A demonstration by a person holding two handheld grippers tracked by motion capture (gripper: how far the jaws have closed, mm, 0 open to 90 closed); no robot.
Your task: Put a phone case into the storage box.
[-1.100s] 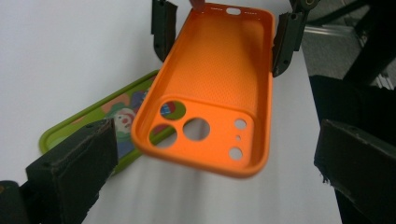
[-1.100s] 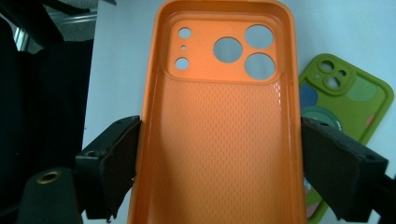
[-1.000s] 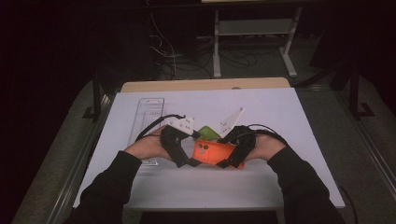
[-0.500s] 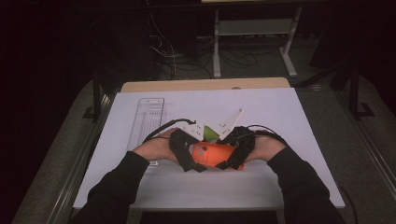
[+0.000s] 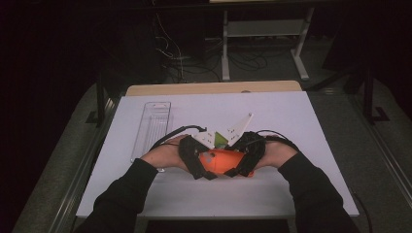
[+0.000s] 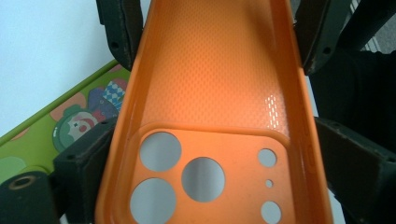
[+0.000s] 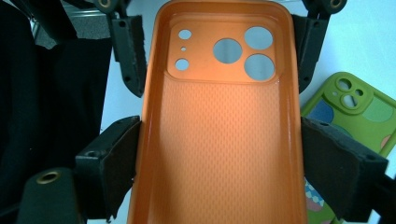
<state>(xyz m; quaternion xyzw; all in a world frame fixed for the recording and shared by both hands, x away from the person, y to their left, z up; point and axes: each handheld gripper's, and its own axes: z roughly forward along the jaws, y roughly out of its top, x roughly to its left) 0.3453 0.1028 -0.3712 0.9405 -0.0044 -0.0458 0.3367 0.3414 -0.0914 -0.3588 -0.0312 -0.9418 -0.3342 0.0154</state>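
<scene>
The left hand-held gripper (image 5: 206,167) and the right hand-held gripper (image 5: 238,165) meet near the middle of the white tabletop (image 5: 301,126), each held in a hand with a dark sleeve coming in from the near edge. Between them is an orange phone case (image 5: 223,160), open side up, lifted just above the tabletop. The left hand-held gripper has just been closing, and in its own view its black jaws now press on both long sides of the case (image 6: 210,93) at the end with the camera cut-outs. The right hand-held gripper is clamped on the opposite end of the case (image 7: 224,140), its padded jaws touching both long sides. Just beyond the orange case, on the far side, lies a green phone case (image 5: 221,140) with cartoon pictures, partly hidden behind the grippers; it also appears beside the jaws in both gripper views (image 7: 350,112). Grey three-cornered plates on the grippers rise above it. To the far left on the tabletop lies a clear plastic tray (image 5: 151,128), well apart from the hands. Black cables trail from each gripper.
</scene>
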